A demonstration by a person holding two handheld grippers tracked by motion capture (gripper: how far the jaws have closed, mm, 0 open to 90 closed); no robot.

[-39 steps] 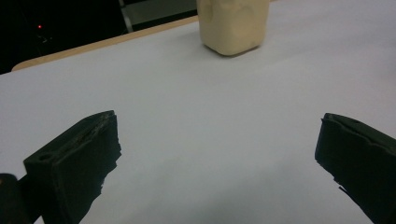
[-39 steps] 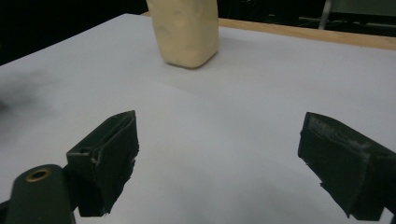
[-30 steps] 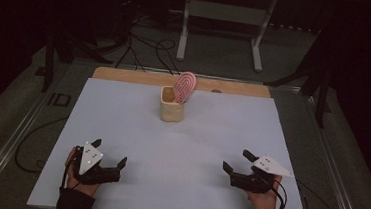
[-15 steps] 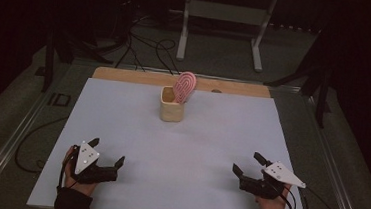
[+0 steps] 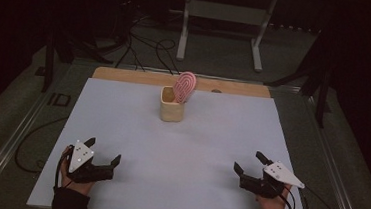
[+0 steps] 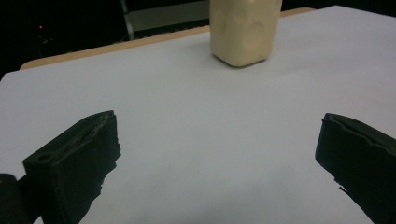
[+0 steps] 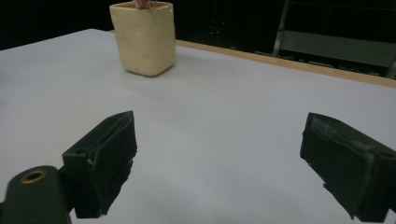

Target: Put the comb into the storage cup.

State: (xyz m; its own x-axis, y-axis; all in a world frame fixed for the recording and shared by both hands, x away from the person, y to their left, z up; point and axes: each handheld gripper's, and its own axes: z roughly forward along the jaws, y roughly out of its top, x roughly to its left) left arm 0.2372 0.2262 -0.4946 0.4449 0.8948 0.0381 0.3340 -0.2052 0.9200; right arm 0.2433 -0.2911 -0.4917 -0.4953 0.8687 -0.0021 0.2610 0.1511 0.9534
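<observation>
A cream square cup (image 5: 172,105) stands upright near the far middle of the white table (image 5: 180,149). A pink flat paddle with a swirl pattern (image 5: 184,86) sticks up out of the cup. My left gripper (image 5: 102,151) rests low at the near left, open, nothing between its jaws. My right gripper (image 5: 249,162) rests at the near right, open and empty too. The cup (image 6: 244,29) shows far ahead in the left gripper view, beyond the left gripper (image 6: 217,140). In the right gripper view the cup (image 7: 143,36) stands at the upper left, past the right gripper (image 7: 219,149).
A wooden strip (image 5: 125,74) runs along the table's far edge. Beyond it are a grey metal stand (image 5: 224,17) and cables (image 5: 143,41) on the dark floor. A metal rail (image 5: 9,146) flanks the table's left side.
My right gripper has drifted toward the table's near right corner. The left gripper has shifted slightly nearer the front edge. Both stay open; the cup is unmoved.
</observation>
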